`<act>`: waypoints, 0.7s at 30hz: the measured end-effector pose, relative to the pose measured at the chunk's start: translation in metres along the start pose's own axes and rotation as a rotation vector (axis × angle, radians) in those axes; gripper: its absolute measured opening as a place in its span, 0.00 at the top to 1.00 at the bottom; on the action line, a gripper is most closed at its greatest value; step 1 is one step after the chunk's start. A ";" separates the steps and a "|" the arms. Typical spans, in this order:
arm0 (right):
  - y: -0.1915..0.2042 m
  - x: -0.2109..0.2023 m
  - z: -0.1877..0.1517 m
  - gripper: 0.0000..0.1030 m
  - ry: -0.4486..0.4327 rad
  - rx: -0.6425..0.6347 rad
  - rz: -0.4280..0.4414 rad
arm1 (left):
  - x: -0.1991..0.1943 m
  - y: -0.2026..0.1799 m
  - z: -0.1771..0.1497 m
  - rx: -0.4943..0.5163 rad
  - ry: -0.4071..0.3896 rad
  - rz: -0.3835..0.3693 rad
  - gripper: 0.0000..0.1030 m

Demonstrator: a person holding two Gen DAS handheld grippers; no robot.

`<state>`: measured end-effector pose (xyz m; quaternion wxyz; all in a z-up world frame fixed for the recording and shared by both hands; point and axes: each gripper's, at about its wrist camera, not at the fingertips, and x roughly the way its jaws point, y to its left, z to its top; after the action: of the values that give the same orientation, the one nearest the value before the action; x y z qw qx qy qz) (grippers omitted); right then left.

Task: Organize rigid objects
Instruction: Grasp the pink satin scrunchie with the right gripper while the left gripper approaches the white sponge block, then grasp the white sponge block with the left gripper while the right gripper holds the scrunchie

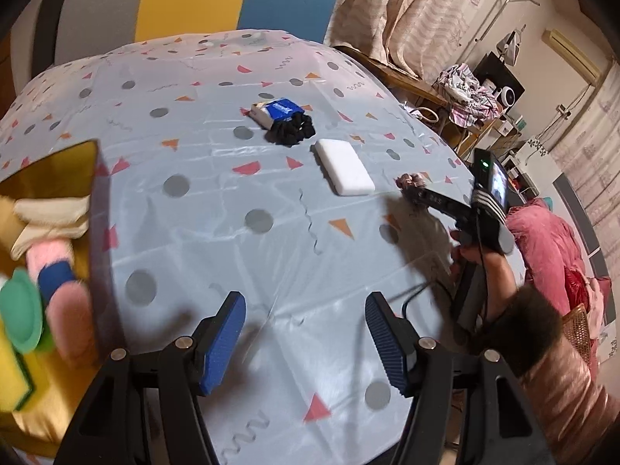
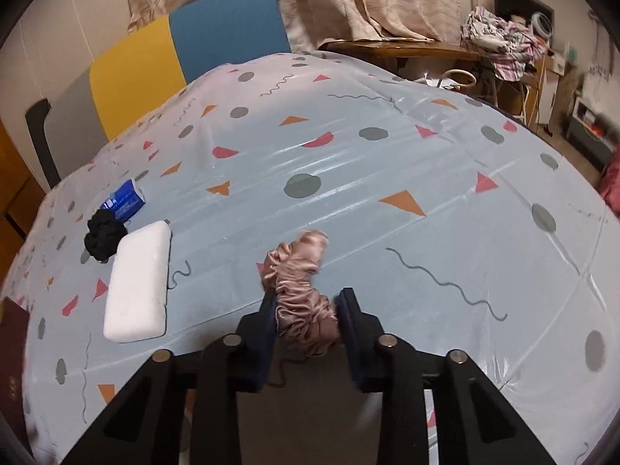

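My right gripper [image 2: 306,302] is shut on a pink satin scrunchie [image 2: 300,283] and holds it above the table; it also shows in the left wrist view [image 1: 410,190] with the scrunchie [image 1: 407,180] at its tip. My left gripper [image 1: 304,310] is open and empty above the table's near side. A white block [image 1: 344,171] [image 2: 137,285] lies mid-table. A black scrunchie [image 1: 290,130] [image 2: 104,239] lies beside a blue and white packet [image 1: 276,110] [image 2: 124,198].
A dark box with a gold lining [image 1: 99,232] stands at the left, holding pink, blue, green and yellow items. The table [image 1: 240,255] has a patterned light-blue cloth. A chair [image 2: 186,38] stands behind it. A dark red edge [image 2: 11,352] shows at the left.
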<state>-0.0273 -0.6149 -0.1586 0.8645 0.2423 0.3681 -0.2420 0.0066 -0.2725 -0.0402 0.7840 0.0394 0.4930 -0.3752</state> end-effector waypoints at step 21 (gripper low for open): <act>-0.042 -0.016 -0.020 0.77 -0.098 0.229 0.141 | 0.174 -0.066 0.120 0.050 0.069 0.109 0.19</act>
<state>-0.0726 -0.6315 -0.1693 0.8628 0.3527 0.2775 -0.2327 0.0945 -0.4673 -0.0979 0.7847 0.0988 0.5071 -0.3426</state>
